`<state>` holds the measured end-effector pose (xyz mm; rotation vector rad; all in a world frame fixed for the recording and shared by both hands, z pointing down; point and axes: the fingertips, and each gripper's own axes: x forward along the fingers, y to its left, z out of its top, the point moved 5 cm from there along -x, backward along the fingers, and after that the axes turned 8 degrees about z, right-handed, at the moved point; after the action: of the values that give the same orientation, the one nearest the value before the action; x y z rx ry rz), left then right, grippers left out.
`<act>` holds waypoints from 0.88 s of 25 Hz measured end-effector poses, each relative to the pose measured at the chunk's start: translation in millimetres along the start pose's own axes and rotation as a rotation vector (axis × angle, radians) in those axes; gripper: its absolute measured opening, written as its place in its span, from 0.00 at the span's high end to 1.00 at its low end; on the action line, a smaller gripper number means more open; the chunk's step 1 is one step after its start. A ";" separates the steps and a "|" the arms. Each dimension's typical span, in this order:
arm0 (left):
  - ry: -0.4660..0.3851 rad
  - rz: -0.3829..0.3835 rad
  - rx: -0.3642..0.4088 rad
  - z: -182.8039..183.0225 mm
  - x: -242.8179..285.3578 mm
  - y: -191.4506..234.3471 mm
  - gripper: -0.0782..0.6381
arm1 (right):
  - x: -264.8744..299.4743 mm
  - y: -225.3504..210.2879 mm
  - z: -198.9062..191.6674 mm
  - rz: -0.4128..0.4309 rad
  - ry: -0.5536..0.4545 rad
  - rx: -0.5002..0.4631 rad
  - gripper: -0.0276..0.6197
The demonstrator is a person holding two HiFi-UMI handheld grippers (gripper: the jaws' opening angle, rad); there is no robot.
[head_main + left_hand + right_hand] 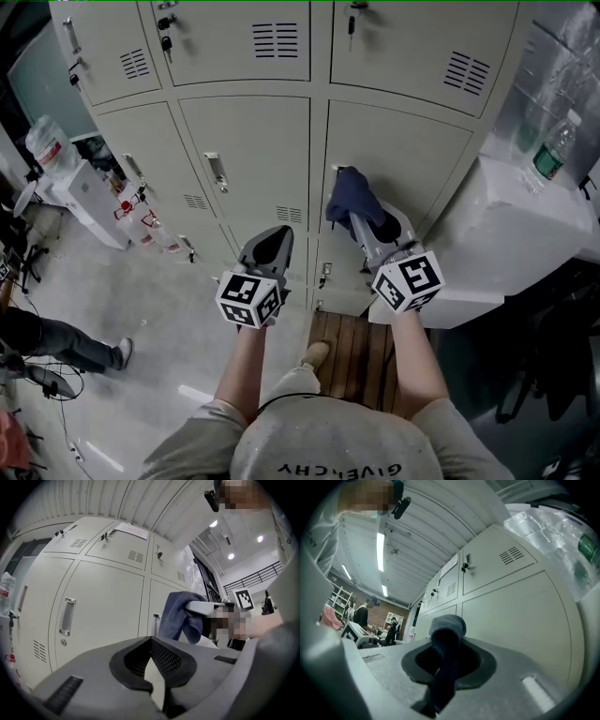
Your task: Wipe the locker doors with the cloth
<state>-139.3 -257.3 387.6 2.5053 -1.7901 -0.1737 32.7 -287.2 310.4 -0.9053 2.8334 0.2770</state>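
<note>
Pale locker doors (pixel 248 150) ahead; right gripper (pixel 356 218) fingers clamp one blue cloth (pixel 349 192); left gripper (pixel 272 236) fingers closed, empty.

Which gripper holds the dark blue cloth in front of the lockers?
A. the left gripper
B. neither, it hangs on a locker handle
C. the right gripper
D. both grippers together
C: the right gripper is closed on the dark blue cloth, which sticks up between its jaws, while the left gripper has nothing between its own.
</note>
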 end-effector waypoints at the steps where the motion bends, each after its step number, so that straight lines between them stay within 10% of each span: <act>1: -0.001 -0.001 0.001 2.7 3.1 0.9 0.89 | 5.9 -2.4 4.2 0.003 -0.004 -0.004 0.87; 22: -0.065 -0.011 0.038 52.3 43.7 15.6 0.89 | 106.5 -32.8 70.0 -0.069 0.013 -0.209 0.87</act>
<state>-146.5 -302.8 334.9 2.5646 -1.8200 -0.2269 -27.6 -357.3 216.8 -1.0451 2.8166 0.5693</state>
